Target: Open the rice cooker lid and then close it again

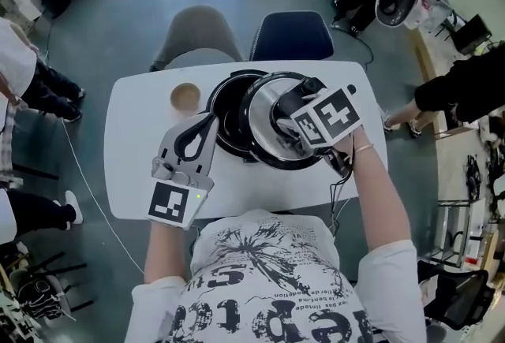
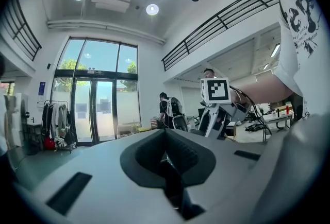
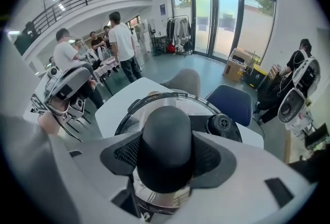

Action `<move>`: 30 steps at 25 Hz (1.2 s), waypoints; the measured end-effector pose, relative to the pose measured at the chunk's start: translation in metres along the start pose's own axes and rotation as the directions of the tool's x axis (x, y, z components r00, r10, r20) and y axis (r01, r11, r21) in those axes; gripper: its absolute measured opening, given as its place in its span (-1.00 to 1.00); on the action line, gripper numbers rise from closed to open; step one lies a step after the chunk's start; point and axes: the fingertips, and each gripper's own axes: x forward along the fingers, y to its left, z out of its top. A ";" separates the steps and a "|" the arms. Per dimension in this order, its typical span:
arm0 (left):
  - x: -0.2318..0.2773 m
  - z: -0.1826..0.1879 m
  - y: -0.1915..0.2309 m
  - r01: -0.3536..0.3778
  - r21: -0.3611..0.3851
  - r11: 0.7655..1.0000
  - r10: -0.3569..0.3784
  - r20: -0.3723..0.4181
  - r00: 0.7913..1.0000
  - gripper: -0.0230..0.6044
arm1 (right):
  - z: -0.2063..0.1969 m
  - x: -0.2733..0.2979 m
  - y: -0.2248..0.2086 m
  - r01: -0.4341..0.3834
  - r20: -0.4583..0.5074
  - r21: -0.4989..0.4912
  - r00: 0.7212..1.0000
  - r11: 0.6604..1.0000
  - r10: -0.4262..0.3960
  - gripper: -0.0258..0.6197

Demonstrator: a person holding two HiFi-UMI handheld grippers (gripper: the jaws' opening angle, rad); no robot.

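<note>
From the head view, the rice cooker (image 1: 229,119) stands mid-surface (image 1: 134,176), its lid (image 1: 267,106) tilted over its right side in the right hand-held gripper (image 1: 293,128), while the left hand-held gripper (image 1: 199,136) lies just beside the cooker's left, near a cup (image 1: 185,97). The left gripper view shows the left hand-held gripper (image 2: 167,158) clenched on nothing. The right gripper view shows the right hand-held gripper (image 3: 166,155) grasping the lid's (image 3: 170,102) black knob (image 3: 166,133).

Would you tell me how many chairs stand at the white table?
2: a grey upholstered chair at the white table's far edge, and a dark blue chair to its right. Near side is hidden.
</note>
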 end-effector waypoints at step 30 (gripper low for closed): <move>-0.006 -0.003 -0.236 -0.172 0.030 0.985 0.174 -0.086 0.981 -0.88 | -0.199 -0.072 -0.064 -0.079 -0.011 -0.118 0.997 0.990 0.078 -0.01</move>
